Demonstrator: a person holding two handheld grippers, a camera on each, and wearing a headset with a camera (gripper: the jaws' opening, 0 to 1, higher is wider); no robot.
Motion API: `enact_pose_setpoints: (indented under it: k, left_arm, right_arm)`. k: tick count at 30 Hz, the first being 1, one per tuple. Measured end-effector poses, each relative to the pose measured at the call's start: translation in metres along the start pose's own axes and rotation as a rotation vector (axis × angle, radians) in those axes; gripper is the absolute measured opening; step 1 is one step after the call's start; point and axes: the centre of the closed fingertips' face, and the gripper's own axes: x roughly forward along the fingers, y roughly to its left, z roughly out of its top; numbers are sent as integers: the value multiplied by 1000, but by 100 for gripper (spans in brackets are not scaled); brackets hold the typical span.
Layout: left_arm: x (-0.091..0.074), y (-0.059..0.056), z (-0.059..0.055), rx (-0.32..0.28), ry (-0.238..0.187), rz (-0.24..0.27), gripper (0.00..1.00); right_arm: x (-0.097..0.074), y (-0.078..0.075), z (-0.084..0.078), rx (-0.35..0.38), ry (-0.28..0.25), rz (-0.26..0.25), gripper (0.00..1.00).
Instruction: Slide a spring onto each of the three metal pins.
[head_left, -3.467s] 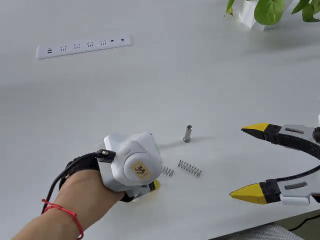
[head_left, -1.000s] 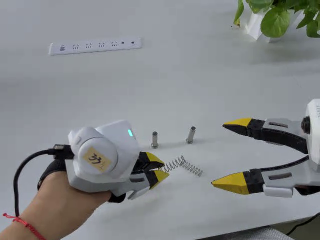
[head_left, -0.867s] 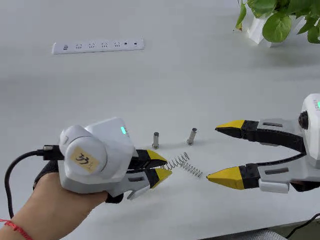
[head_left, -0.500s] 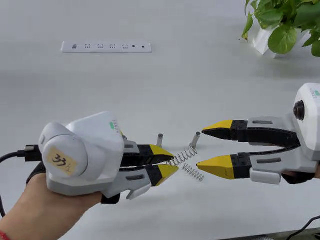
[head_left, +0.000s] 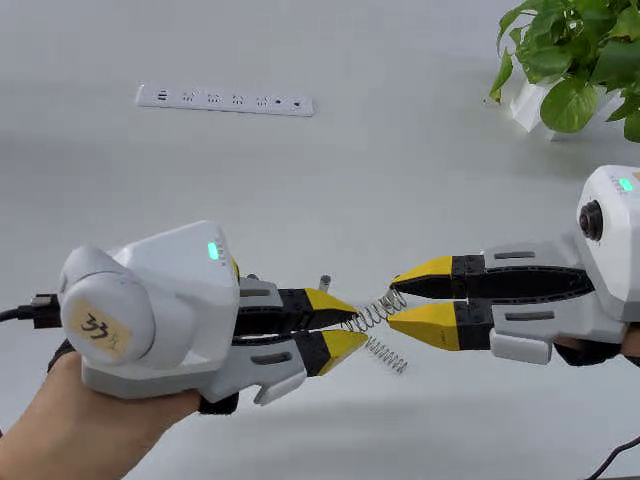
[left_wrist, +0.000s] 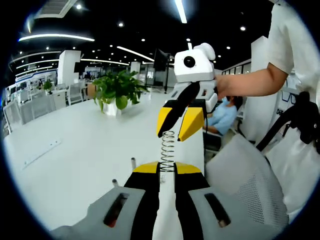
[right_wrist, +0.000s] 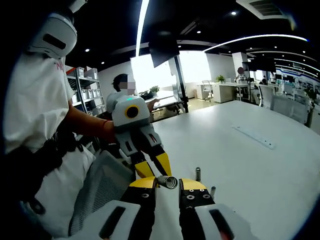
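Left gripper: clamped on the spring, at the end nearest it.
Right gripper: jaws flank the far end; I cannot tell if it is pinching.
Handling: light, bendy, slippery; I'd grip the coil ends.

On the round back end of the left hand-held gripper, a small yellowish sticker carries a handwritten number; it looks like 33. In the right gripper view, the person's white shirt has some red print, too small to read.
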Motion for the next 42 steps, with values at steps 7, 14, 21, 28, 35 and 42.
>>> enact_pose_setpoints:
  k: [7,14,21,28,35,42]
  left_arm:
    - [-1,-1,3,-2,-16,-5,7]
    - [-1,-4,3,-8,-21,-14,7]
    - [1,-7,1,-13,-20,-22,7]
    - [2,-9,0,-13,-15,-28,7]
    - [2,-10,-2,-14,-15,-32,7]
    - [2,-12,-2,-13,-14,-34,6]
  right_arm:
    - [-1,-2,3,2,3,1,7]
    - [0,3,5,-27,29,5,7]
    - [2,9,8,-65,53,11,7]
    - [4,12,9,-115,89,16,7]
    - [5,11,9,-157,121,25,7]
    - [5,13,8,-183,144,41,7]
